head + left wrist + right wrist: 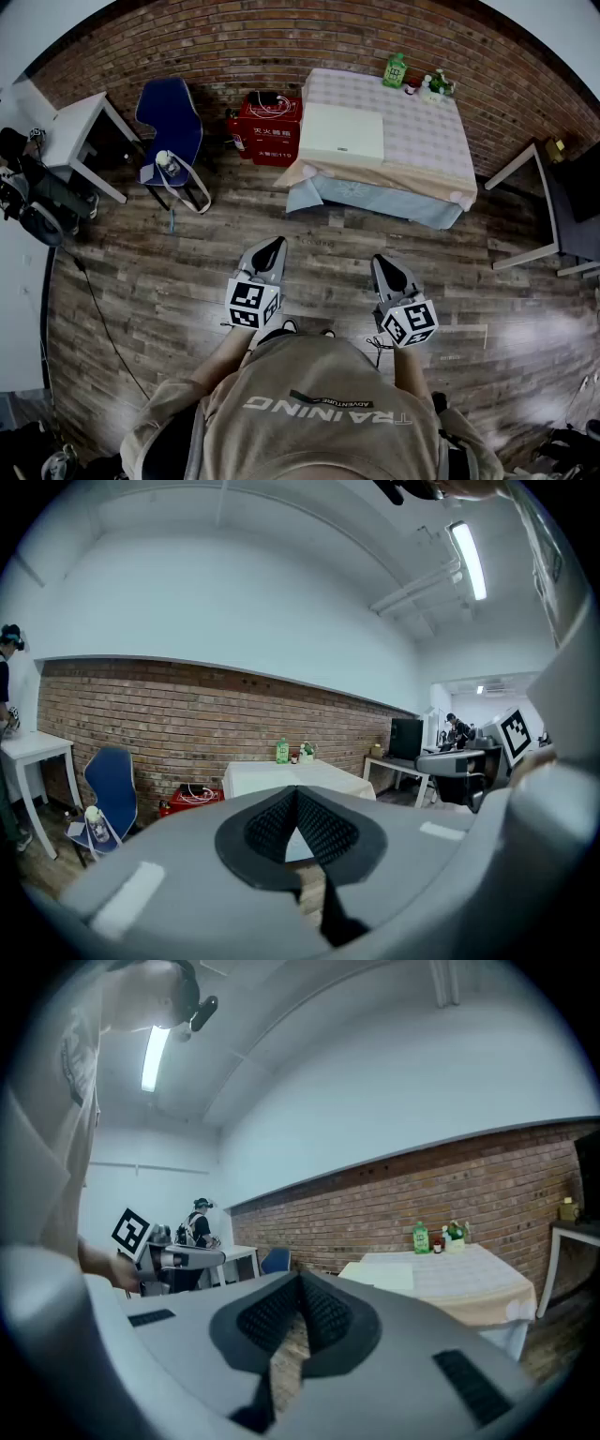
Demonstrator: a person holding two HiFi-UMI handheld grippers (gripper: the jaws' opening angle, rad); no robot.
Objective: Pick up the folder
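**Jaws.** The left gripper (298, 795) has both jaws clenched: the ribbed pads (269, 829) meet along one seam at the tip, and nothing sits between them. The right gripper (300, 1277) is in the same condition, pads pressed together and empty. Below each seam, only wooden floor (169, 272) shows through the narrow gap.

**Gripper position.** In the head view, both grippers are held side by side in front of the person's chest, above the floor. They point toward the table (427, 141) and tilt slightly below level. Neither touches anything, and both are well apart from the table.

**Task object.** The folder (342, 133) is a pale, flat rectangle. It lies on the left half of the table top, near the front edge, on a light patterned cloth. The right gripper view shows it as a pale slab on the near left corner of the table.

**Surroundings.**
- A green bottle (395, 70) and a few small items stand at the far edge of the table, against the brick wall (187, 42).
- A red box (267, 127) sits on the floor just left of the table.
- A blue chair (171, 117) stands further left.
- A white desk (80, 131) stands beyond the chair.
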